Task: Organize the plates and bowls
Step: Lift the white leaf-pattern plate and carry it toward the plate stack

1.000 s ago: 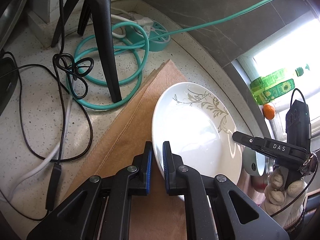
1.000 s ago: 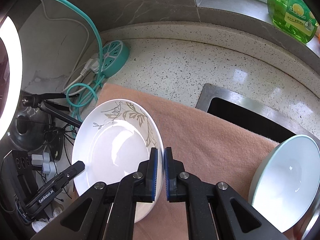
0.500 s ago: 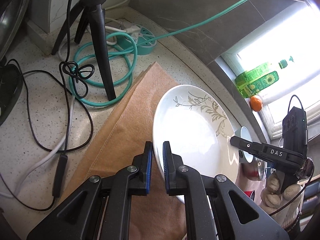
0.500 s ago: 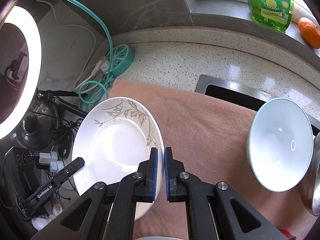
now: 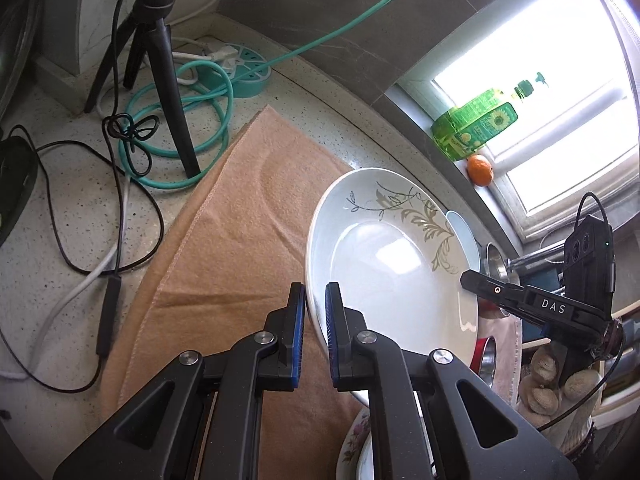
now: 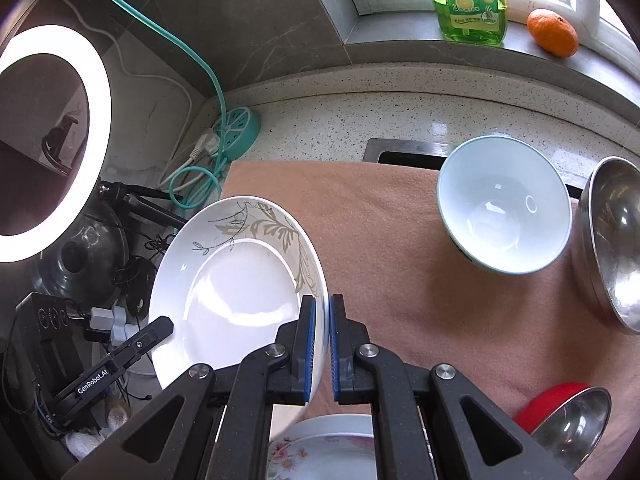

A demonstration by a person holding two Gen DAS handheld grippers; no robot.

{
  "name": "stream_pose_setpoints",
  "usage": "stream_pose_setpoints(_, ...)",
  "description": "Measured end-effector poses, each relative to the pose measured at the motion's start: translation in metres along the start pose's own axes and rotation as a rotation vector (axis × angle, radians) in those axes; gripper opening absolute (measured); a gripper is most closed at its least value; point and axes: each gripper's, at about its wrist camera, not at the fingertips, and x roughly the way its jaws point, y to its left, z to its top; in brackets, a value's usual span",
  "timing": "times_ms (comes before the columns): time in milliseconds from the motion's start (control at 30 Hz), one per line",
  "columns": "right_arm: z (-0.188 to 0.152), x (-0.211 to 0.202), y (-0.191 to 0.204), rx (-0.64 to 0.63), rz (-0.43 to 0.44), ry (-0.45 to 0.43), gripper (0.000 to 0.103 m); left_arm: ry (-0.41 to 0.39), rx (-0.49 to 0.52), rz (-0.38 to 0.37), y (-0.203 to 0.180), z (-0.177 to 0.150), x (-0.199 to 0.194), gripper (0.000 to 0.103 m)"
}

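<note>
Left wrist view
- Left gripper [image 5: 316, 332]: jaws pinching the near rim of the plate [image 5: 384, 264], rim seated between the blue pads
- Plate: white, leaf motif toward 12–1 o'clock; held tilted, clear of the towel [image 5: 240, 248]; extends from the jaws toward 1 o'clock
- Right gripper [image 5: 468, 278]: enters from 3 o'clock, tip at the plate's far rim
- Floral plate [image 5: 354, 446]: edge visible at 6 o'clock, below the held plate
- Tripod [image 5: 168, 64] and teal cable [image 5: 180, 120]: at 10–11 o'clock on the counter, well apart from the plate

Right wrist view
- Right gripper [image 6: 321, 344]: jaws pinching the plate [image 6: 236, 292] at its right rim; plate spreads toward 10 o'clock
- Left gripper [image 6: 164, 326]: tip at the plate's rim, 8 o'clock
- Floral plate [image 6: 320, 440]: at 6 o'clock on the towel [image 6: 380, 248], directly under the jaws
- Blue bowl [image 6: 504, 204]: 2 o'clock, tipped on its side, mouth toward the camera
- Steel bowl [image 6: 612, 240]: 3 o'clock, just beside the blue bowl
- Second steel bowl [image 6: 572, 420]: 4–5 o'clock, over a red item

Step, judged: two-gripper carry of the plate, in transit above the towel. Next move likely calls for levelling it, centring over the floral plate, lowering until it nests, then easing both grips off together; uneven release could let it slide
</note>
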Motion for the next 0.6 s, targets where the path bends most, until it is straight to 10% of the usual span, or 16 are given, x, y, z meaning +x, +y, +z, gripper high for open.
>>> stream_pose_setpoints(600, -0.086, -0.043, -0.037, 0.142, 0.000, -0.055, 0.006, 0.068, 0.120, -0.054, -0.027, -0.045, -0.012, 0.008)
